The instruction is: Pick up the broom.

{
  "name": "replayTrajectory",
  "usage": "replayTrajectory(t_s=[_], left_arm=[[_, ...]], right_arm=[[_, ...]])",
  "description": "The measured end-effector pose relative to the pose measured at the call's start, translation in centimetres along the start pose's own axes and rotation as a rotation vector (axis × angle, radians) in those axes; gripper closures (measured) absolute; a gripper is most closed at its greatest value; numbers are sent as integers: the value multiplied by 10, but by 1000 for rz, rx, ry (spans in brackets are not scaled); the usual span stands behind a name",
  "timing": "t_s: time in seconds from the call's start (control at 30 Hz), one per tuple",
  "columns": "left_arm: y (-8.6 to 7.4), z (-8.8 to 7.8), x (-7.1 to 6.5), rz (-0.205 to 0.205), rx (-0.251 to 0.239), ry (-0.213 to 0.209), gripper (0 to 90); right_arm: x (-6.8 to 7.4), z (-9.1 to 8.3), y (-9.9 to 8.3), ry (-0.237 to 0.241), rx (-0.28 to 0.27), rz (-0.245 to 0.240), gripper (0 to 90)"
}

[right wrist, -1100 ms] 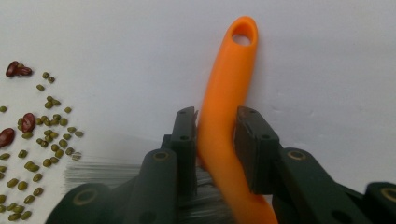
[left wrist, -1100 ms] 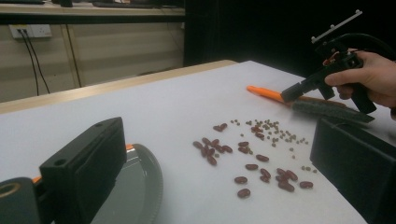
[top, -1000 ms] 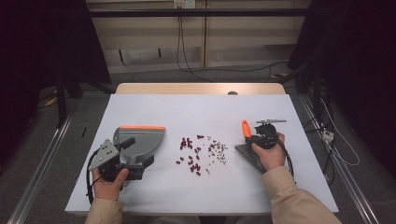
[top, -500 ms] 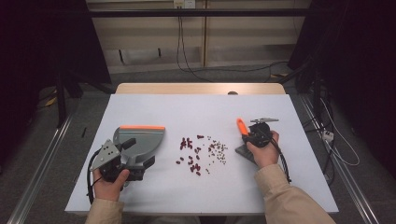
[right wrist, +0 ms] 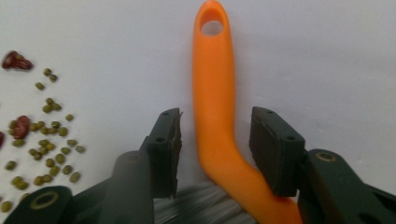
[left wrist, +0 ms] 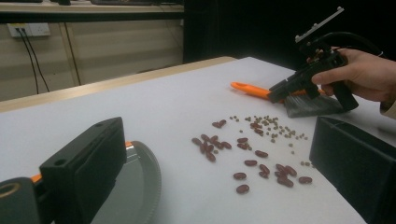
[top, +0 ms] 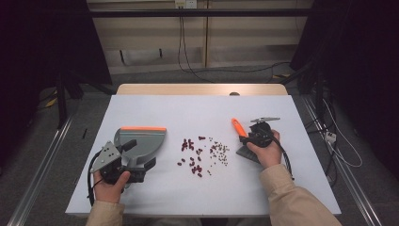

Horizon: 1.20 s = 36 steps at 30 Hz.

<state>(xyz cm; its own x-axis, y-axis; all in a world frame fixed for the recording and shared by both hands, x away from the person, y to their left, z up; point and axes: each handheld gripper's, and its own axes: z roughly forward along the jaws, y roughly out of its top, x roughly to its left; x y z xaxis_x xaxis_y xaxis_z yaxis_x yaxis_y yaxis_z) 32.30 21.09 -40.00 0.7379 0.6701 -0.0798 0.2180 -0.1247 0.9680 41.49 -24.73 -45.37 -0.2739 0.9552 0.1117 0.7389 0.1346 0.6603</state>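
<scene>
Right gripper view: brush handle (right wrist: 215, 100) lies between the just-opening right gripper (right wrist: 215, 149) jaws, untouched.

Beige sleeves (top: 291, 197) cover both forearms. Each black gripper (top: 258, 135) trails a black cable and carries a grey three-cornered plate.

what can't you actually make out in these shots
- Brush bristles: right gripper view, cut off by the bottom edge and blurred behind the jaws.
- Dustpan: left gripper view, mostly hidden behind the near jaw; whether the left gripper pinches it is unclear.
- Small green beans: high view, too small to count.
- Right gripper: jaws just opened; handle between them, contact unclear.
</scene>
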Motion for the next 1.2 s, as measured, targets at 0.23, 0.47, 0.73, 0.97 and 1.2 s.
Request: replayTrajectory(t_s=[0.23,0.47,0.73,0.97,1.2], left_arm=[[0,2,0,7,8,-2,37],[1,2,-3,16,16,-6,37],[1,6,-5,18,17,-13,38],[2,7,-4,9,7,-12,38],[4,5,-5,5,-7,-6,38]], right_arm=[[5,8,1,18,-18,2,687],[-2,9,2,63,-9,18,692],[1,9,3,42,-6,11,699],[-8,5,7,113,-9,104,734],[1,-12,17,116,-36,48,752]])
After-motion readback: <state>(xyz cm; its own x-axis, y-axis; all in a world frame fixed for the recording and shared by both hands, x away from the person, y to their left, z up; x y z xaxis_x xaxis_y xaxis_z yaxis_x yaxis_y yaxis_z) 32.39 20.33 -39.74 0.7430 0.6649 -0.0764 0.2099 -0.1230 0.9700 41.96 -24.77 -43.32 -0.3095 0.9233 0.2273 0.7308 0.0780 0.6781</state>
